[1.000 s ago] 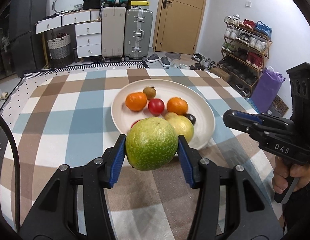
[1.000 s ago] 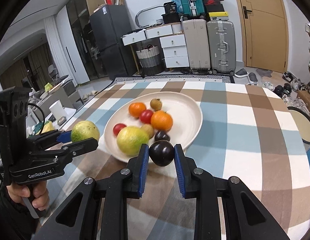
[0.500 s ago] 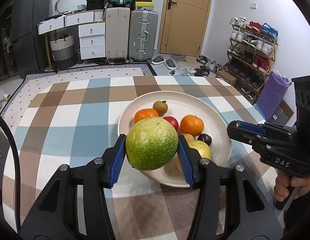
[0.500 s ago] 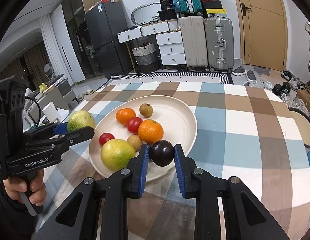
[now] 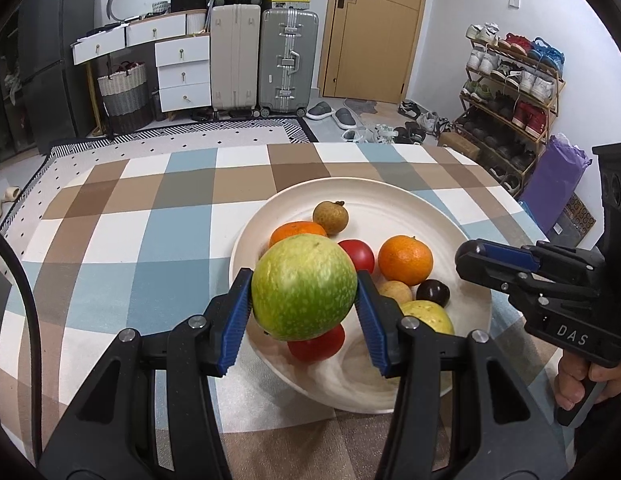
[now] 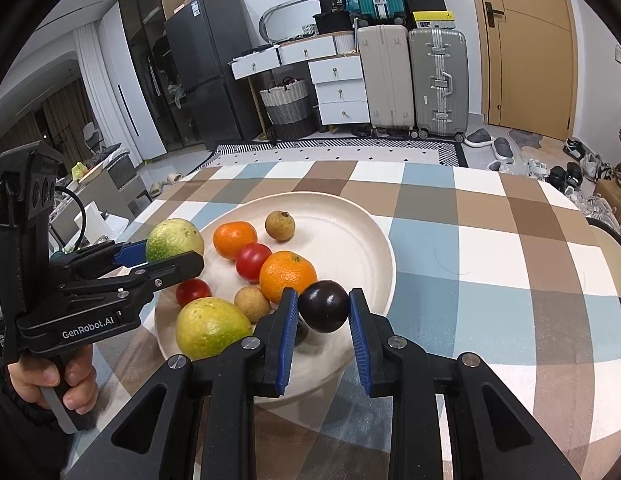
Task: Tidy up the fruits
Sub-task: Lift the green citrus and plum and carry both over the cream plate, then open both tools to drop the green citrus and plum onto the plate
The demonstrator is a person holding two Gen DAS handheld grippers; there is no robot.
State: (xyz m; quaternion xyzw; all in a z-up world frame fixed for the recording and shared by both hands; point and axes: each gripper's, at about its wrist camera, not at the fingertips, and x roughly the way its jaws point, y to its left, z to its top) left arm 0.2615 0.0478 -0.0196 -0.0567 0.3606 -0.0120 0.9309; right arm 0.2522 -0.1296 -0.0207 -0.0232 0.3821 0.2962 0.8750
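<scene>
My left gripper (image 5: 304, 306) is clamped wide on a speckled green fruit (image 5: 304, 286); my right gripper (image 6: 323, 320) pinches a dark plum (image 6: 323, 306).

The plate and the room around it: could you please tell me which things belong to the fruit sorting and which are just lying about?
Part of the job:
- white plate
- green fruit in the left gripper
- dark plum in the right gripper
- oranges, tomatoes, longans on the plate

Just lying about:
- suitcases
- shoe rack
- wicker basket
- slippers
</scene>
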